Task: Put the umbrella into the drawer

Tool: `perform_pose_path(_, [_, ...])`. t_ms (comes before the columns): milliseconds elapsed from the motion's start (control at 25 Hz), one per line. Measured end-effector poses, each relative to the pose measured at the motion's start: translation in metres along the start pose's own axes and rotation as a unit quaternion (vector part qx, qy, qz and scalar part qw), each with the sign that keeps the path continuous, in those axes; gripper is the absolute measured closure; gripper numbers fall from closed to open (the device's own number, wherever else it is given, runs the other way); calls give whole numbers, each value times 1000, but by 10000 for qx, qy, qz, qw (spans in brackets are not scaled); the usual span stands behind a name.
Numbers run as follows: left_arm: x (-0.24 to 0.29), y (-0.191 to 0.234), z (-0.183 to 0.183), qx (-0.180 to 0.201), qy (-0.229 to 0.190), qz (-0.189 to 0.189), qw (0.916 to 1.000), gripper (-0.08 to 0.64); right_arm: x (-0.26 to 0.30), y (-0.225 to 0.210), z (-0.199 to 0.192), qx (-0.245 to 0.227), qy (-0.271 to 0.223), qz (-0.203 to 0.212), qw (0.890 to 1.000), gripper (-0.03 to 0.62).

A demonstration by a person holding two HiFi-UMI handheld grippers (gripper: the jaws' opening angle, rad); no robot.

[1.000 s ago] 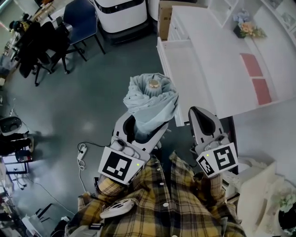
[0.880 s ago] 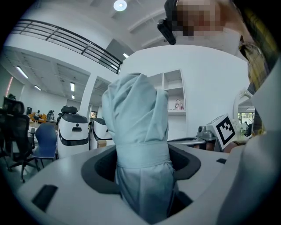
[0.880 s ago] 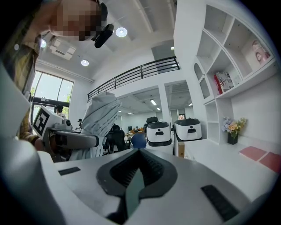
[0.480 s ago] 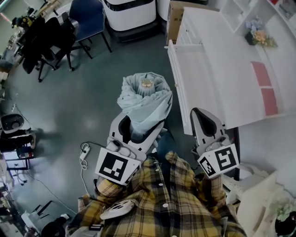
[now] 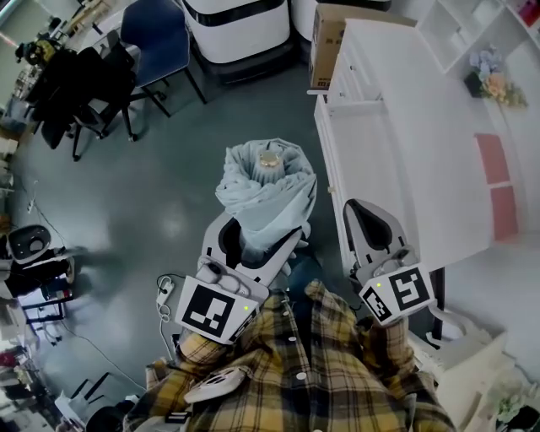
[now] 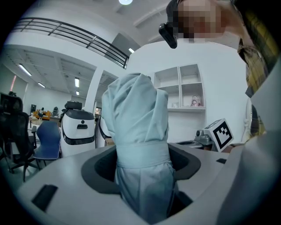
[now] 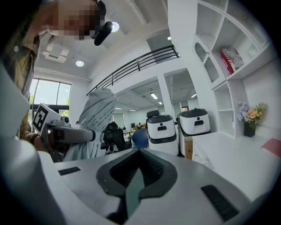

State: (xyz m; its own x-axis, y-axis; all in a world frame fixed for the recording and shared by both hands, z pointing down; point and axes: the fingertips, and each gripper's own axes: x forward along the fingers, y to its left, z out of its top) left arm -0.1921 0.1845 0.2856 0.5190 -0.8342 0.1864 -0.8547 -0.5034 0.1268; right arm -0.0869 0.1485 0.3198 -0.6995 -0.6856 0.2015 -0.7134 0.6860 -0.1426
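A folded pale blue umbrella (image 5: 268, 187) stands upright, tip end up, over the grey floor. My left gripper (image 5: 253, 243) is shut on its lower part; in the left gripper view the umbrella (image 6: 139, 127) fills the gap between the left gripper's (image 6: 142, 178) jaws. Just right of the umbrella, the white drawer (image 5: 380, 160) stands pulled out from the white desk (image 5: 422, 76). My right gripper (image 5: 371, 221) is shut and holds nothing, low beside the drawer's near end. The right gripper view shows the right gripper (image 7: 136, 173) with its jaws together and the umbrella (image 7: 95, 116) off to its left.
Two white machines (image 5: 238, 25) and a cardboard box (image 5: 331, 40) stand beyond the desk. Office chairs (image 5: 101, 76) are at the far left. A power strip (image 5: 164, 291) with cable lies on the floor by my left gripper. Flowers (image 5: 494, 83) and pink sheets (image 5: 498, 181) sit on the desk.
The desk and drawer have slid rightward and up in the head view. The umbrella stays upright in my left gripper, and the right gripper stays shut in much the same place.
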Motion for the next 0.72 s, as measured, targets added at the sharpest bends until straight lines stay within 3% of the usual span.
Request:
perform_pose_path(160, [50, 29, 9, 76, 175, -163, 9997, 244, 40, -41, 6, 172, 92, -125, 9997, 575])
perform_pose_path(400, [78, 41, 18, 103, 235, -412, 9988, 244, 56, -65, 17, 198, 36, -389, 9990, 575])
perform_pose_path(600, [141, 62, 36, 143, 263, -571, 9979, 244, 89, -118, 33, 272, 10, -539, 9982, 575])
perform_pose_path(720, [147, 66, 40, 210, 274, -702, 9969, 244, 88, -120, 34, 349, -34, -663, 9972, 575])
